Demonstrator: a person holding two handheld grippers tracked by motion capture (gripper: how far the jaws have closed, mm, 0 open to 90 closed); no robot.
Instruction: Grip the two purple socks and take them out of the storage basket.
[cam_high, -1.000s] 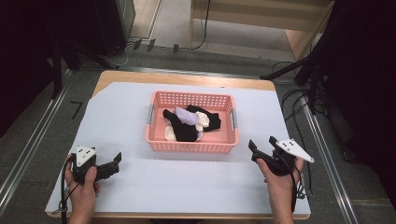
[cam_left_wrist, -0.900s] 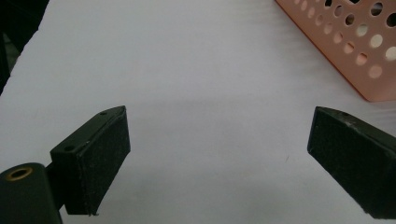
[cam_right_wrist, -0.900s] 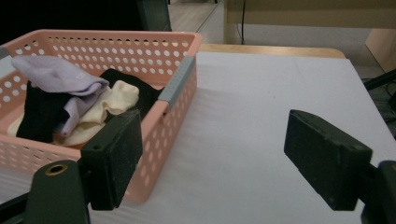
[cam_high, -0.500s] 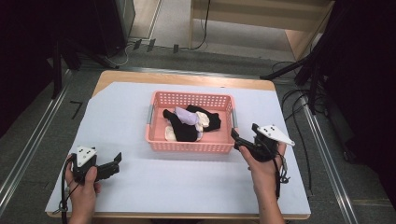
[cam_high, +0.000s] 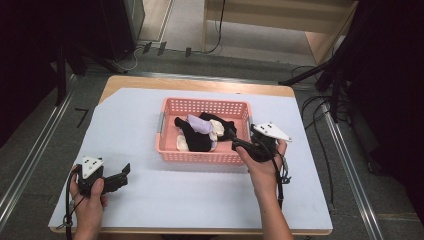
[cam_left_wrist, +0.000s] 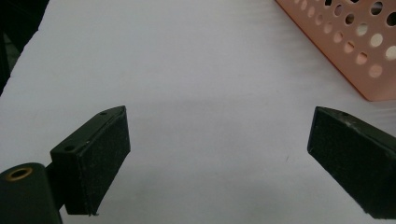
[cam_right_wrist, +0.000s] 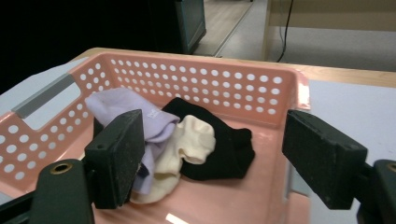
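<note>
A pink perforated basket (cam_high: 202, 102) sits mid-table with a black sock (cam_high: 197, 141), a lilac sock (cam_high: 199, 123) and a cream sock (cam_high: 217, 128) heaped inside. My right gripper (cam_high: 239, 144) hovers at the basket's right near corner, pointing in over the rim. Its jaws have just closed slightly but stand open with nothing between the pads. The right gripper view (cam_right_wrist: 219, 158) looks down on the lilac sock (cam_right_wrist: 119, 106), cream sock (cam_right_wrist: 192, 140) and black sock (cam_right_wrist: 224, 145). My left gripper (cam_high: 120, 177) rests open on the white sheet at the near left, empty (cam_left_wrist: 219, 154).
A white sheet (cam_high: 210, 195) covers the wooden table. The basket's corner (cam_left_wrist: 355, 42) lies ahead and right of the left jaws. A grey handle (cam_right_wrist: 44, 98) sits in the basket's wall. Cables and dark stands (cam_high: 325, 80) crowd the floor to the right.
My right hand has moved left and slightly up from the table's right edge to the basket's right near corner. The left hand has stayed put.
</note>
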